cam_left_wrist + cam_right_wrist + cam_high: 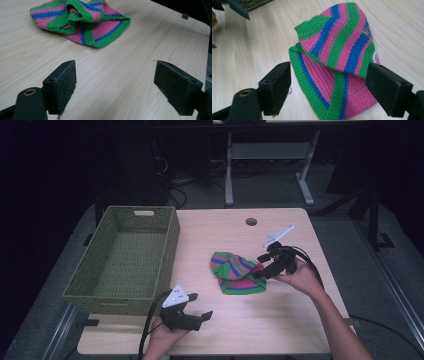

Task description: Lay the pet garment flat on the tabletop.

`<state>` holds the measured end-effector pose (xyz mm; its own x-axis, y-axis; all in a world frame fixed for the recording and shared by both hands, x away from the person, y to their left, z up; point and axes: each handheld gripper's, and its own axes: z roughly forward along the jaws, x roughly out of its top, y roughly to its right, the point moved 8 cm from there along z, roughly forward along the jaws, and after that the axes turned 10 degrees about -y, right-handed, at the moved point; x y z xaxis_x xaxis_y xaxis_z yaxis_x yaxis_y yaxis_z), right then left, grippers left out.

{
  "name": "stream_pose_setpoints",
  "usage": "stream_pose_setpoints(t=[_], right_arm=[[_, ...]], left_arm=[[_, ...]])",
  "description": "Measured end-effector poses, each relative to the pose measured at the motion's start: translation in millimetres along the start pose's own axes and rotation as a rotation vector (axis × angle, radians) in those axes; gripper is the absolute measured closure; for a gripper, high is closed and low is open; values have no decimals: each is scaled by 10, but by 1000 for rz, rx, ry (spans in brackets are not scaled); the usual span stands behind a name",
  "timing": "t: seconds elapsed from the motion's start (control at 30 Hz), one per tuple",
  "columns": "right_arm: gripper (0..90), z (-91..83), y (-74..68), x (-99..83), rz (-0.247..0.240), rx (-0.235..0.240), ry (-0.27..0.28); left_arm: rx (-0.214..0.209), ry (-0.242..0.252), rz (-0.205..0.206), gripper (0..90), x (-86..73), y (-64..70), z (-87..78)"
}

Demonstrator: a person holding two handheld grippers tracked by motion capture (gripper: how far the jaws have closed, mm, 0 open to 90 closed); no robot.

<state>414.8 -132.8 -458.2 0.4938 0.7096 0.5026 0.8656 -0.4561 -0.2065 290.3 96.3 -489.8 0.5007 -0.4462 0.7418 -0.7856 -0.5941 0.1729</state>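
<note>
Currently, left to right: basket [90,285] is sitting empty at 9 o'clock on the table [280,330]. Left gripper [192,312] is hovering at 6 o'clock, jaws spread, gripping nothing. Striped knit [236,272] is lying crumpled at center. Right gripper [263,265] is straddling its 3 o'clock edge, jaws wide, not clamped yet. Probably a pre-grasp step; next move is calling for lowering and pinching the fabric.

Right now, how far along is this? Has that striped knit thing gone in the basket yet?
Not yet. The green basket has nothing in it, and the striped knit garment lies crumpled on the table. The right tongs are open around its edge, about to grab. The left tongs are open over bare wood. Any lifting and dropping remains.
</note>
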Motion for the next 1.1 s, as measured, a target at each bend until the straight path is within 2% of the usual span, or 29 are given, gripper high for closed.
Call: stream_pose_setpoints(t=[0.07, 0.27, 0.4, 0.7, 0.77, 0.87, 1.07, 1.1], right_arm=[[195, 40, 10, 32, -3, -2, -27], [187, 63, 7, 97, -4, -4, -29], [187, 111, 14, 123, -1, 2, -38], [186, 166, 65, 165, -6, -17, -55], [186, 242, 57, 182, -1, -16, -74], [191, 322, 55, 190, -29, -37, -97], [200, 340, 81, 243, 4, -25, -95], [202, 358, 97, 244, -14, -32, -104]], left_arm=[[-4, 4, 2, 179, 8, 9, -1], [-7, 0, 10, 179, 1, 14, -8], [-33, 15, 0, 179, 16, 34, -19], [-25, 10, 8, 179, 11, 16, -30], [-24, 9, 10, 179, 15, 14, -23], [-23, 5, 17, 179, 11, 12, -24], [-29, 15, 7, 179, 9, 19, -48], [-29, 16, 8, 179, 8, 16, -48]])
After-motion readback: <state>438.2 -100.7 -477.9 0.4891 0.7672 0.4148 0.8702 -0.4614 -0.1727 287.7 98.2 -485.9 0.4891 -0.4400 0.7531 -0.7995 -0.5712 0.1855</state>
